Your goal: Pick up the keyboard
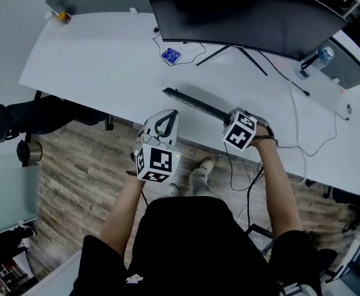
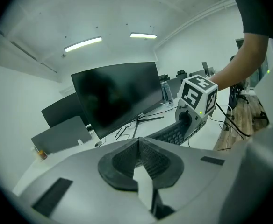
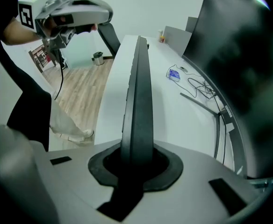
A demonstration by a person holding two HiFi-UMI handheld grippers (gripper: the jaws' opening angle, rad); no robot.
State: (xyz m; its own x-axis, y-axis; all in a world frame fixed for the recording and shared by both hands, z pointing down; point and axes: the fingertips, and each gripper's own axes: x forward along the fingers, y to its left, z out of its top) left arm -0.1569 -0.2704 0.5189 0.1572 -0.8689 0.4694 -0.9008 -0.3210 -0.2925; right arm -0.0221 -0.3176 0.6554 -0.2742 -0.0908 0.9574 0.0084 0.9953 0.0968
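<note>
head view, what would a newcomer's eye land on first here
The black keyboard, turned up on edge near the front of the white desk, with the right gripper clamped on its end. Behind it stands a big dark curved monitor. The left gripper hangs shut and empty off the desk's edge.

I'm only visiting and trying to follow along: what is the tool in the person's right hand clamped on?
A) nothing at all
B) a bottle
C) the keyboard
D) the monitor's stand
C: the right gripper view shows the right gripper with its jaws pressed on one end of the dark keyboard.
</note>
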